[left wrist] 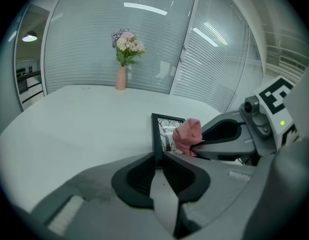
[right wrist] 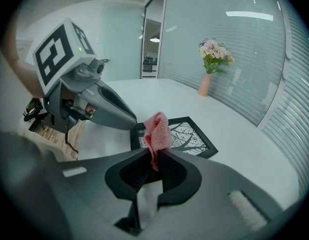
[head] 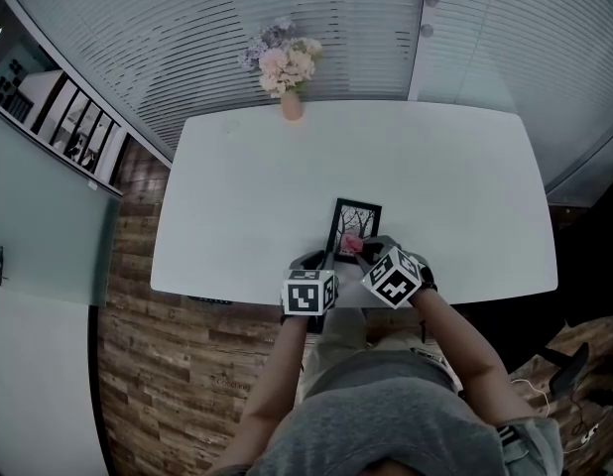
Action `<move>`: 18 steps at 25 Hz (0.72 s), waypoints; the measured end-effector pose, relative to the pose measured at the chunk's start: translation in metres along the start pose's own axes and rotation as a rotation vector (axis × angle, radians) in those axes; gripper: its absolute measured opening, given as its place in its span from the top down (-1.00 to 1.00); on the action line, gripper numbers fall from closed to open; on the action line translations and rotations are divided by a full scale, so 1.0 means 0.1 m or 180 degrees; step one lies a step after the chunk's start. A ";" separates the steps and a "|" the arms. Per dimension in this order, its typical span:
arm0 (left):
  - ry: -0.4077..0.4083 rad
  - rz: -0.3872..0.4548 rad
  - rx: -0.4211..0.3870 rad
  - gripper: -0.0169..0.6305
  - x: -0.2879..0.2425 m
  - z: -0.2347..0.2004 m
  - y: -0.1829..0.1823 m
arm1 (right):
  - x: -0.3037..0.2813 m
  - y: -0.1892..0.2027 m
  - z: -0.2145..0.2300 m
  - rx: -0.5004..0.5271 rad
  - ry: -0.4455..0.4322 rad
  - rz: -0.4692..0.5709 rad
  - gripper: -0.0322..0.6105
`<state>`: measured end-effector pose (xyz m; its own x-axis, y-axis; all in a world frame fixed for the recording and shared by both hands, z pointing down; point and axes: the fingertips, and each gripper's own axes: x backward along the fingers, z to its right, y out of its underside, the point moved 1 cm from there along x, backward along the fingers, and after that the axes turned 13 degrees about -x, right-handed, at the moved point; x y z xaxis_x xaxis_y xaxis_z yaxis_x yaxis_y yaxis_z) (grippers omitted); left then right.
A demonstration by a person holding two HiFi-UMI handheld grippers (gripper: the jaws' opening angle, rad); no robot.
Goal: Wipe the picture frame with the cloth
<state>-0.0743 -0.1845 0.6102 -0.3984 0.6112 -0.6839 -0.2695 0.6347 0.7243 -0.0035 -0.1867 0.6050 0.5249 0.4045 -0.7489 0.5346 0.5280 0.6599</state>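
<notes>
Clamping, left side: the left gripper (left wrist: 159,159) has its jaws drawn narrow onto the near left edge of the picture frame, whose black border runs down into the gap between them.
Picture frame (head: 358,216): black-bordered, with a print of bare branches, it sits on the white table close to the person's edge, between the two grippers; whether it lies quite flat cannot be told.
Cloth (right wrist: 157,129): pink and bunched, it stands up out of the right gripper's jaws and lies over the near part of the frame's glass.
Right gripper (right wrist: 155,160): its jaws are pinched together on the lower end of the cloth, and it reaches in from the frame's right, just beside the left gripper.
Table (head: 445,181): white, with rounded corners.
Vase (head: 292,106): pink, upright at the far edge of the table, well apart from the frame, holding pale flowers (head: 284,60).
Backdrop: a glass wall with horizontal blinds (head: 187,28) stands behind the table.
</notes>
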 end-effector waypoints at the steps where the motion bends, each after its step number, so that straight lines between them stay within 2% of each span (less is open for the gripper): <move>1: -0.0010 0.0028 0.0011 0.78 0.00 0.00 0.00 | 0.00 0.00 0.00 -0.0008 0.0016 0.0019 0.79; 6: -0.0105 0.0180 0.0070 0.78 0.04 -0.01 0.02 | 0.06 -0.03 0.02 -0.0158 0.0135 0.0212 0.78; 10: -0.0172 0.0132 -0.0066 0.78 0.09 0.03 0.04 | 0.22 -0.06 0.04 -0.0338 0.0228 0.0427 0.78; 18: -0.0207 0.0203 -0.0052 0.78 0.36 0.27 0.19 | 0.58 0.10 -0.13 -0.0573 0.0182 0.0634 0.78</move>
<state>-0.0699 -0.1377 0.5966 -0.3576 0.6798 -0.6403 -0.2600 0.5860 0.7675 0.0237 -0.1477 0.5672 0.5669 0.5526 -0.6110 0.2954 0.5560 0.7769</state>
